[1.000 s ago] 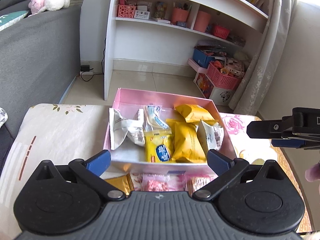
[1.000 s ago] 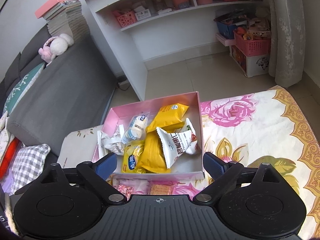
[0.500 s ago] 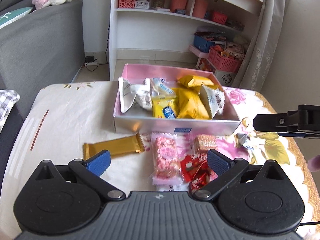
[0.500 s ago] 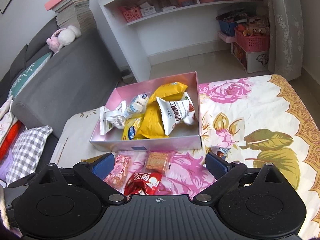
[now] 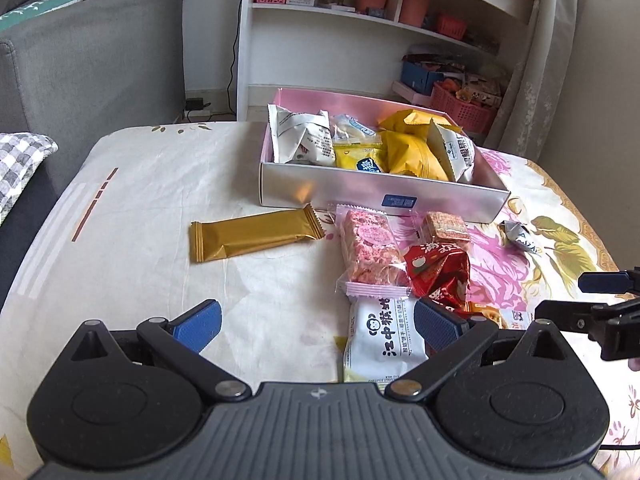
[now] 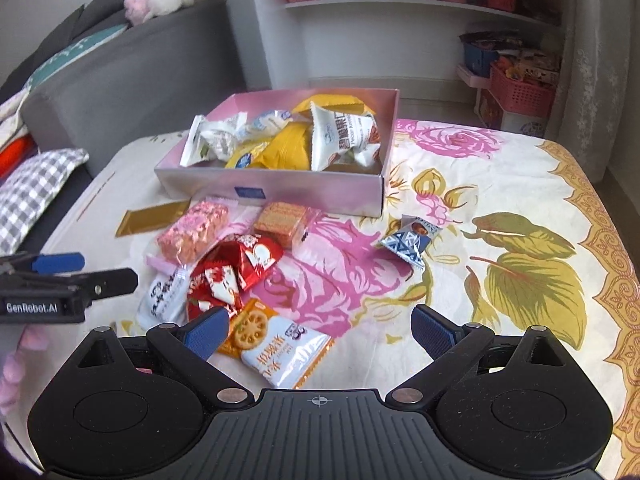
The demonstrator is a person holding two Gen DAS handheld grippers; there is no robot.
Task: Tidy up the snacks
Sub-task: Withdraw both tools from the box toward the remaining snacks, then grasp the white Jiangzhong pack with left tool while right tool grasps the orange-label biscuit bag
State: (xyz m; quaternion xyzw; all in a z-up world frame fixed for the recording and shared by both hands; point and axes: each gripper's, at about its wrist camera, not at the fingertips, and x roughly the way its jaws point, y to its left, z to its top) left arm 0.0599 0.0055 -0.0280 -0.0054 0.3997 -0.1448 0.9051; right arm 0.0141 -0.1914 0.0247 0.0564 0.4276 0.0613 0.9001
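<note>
A pink box [image 5: 384, 198] [image 6: 280, 196] holds several white and yellow snack packs. Loose snacks lie in front of it: a gold bar [image 5: 256, 238] [image 6: 152, 216], a pink pack [image 5: 370, 252] [image 6: 194, 232], a brown cracker pack [image 5: 446, 226] [image 6: 282, 220], a red pack [image 5: 438, 270] [image 6: 236, 268], a white pack [image 5: 382, 338] [image 6: 162, 296], an orange-and-white biscuit pack [image 6: 276, 346] and a small blue-white candy [image 5: 520, 236] [image 6: 410, 242]. My left gripper [image 5: 318, 324] is open above the near cloth, over the white pack. My right gripper [image 6: 320, 328] is open above the biscuit pack.
The table has a floral cloth [image 6: 520, 240]. A grey sofa [image 5: 80, 60] with a checked cushion [image 6: 32, 192] stands at the left. A white shelf unit [image 5: 360, 20] and pink baskets [image 5: 460, 108] stand behind the table.
Both grippers have pulled back from the box toward the near table edge, bringing the loose snacks into view. Both stay open.
</note>
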